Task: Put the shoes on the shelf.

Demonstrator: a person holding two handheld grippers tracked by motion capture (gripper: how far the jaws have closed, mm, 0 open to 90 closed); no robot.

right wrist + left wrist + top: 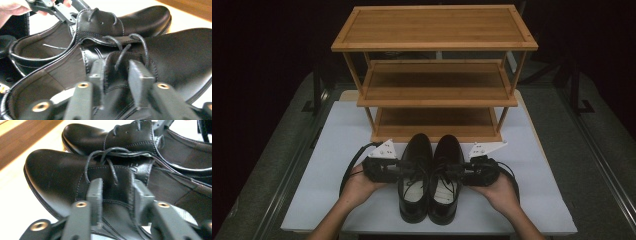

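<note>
Evidently a paired lift: left gripper (404, 169) pinches the outer lace flap of the left shoe (414, 176), right gripper (456, 170) likewise pinches the right shoe (446, 177). Both shoes sit side by side on the bench (327, 195), toes facing the bamboo rack (434, 75), probably bound for a shelf.

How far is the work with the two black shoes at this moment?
Done: each gripper has reached its shoe. In hand: the left gripper clamps the left shoe at the laces, and the right gripper clamps the right shoe. Left, probably: lifting both onto the wooden rack, whose shelves are bare.
</note>
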